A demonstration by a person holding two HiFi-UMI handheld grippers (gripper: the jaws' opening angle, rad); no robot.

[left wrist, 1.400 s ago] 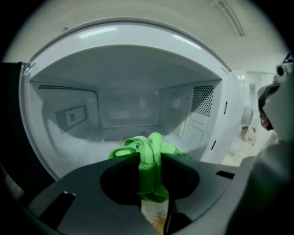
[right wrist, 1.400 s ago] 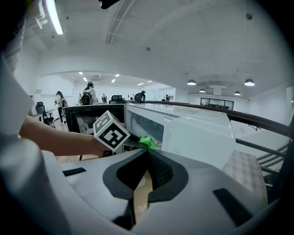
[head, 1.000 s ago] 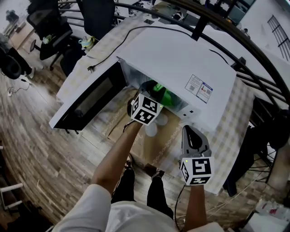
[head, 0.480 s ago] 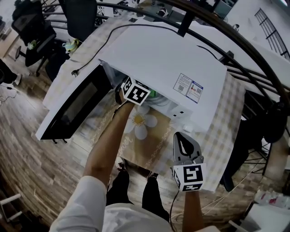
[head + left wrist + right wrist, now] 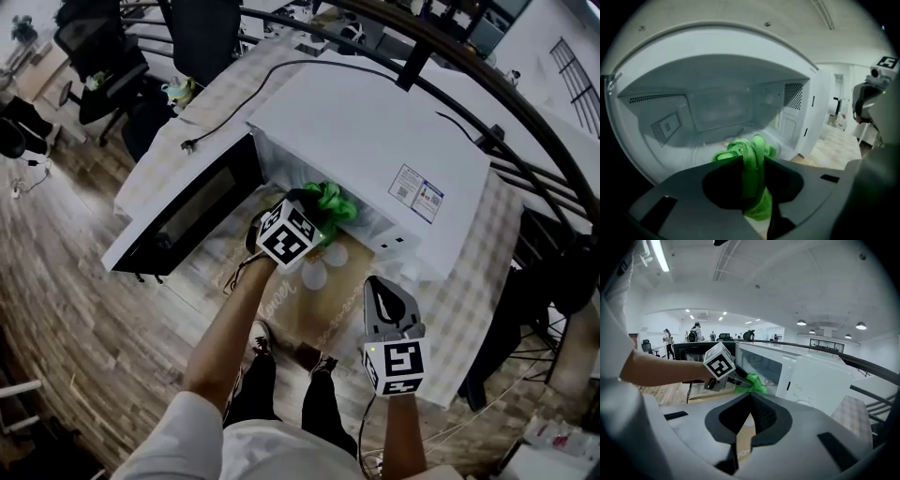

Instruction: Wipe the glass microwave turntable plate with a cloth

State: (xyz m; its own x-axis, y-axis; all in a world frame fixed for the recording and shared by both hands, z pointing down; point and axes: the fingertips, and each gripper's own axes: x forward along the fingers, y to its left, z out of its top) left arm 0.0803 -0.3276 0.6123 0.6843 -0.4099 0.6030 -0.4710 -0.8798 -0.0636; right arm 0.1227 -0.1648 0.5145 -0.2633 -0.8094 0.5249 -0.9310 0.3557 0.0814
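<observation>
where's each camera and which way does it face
Head view: on the head, looking steeply down at the open microwave; forearms, left tongs, right tongs show.
Left gripper view: on the left tongs, facing into the cavity; they pinch a green cloth.
Right gripper view: on the shut right tongs, facing the microwave's front.
Shared: head and right views both show the cloth.

Bright overhead ceiling lights, strong fisheye bending with dark corners, slightly soft throughout.
</observation>
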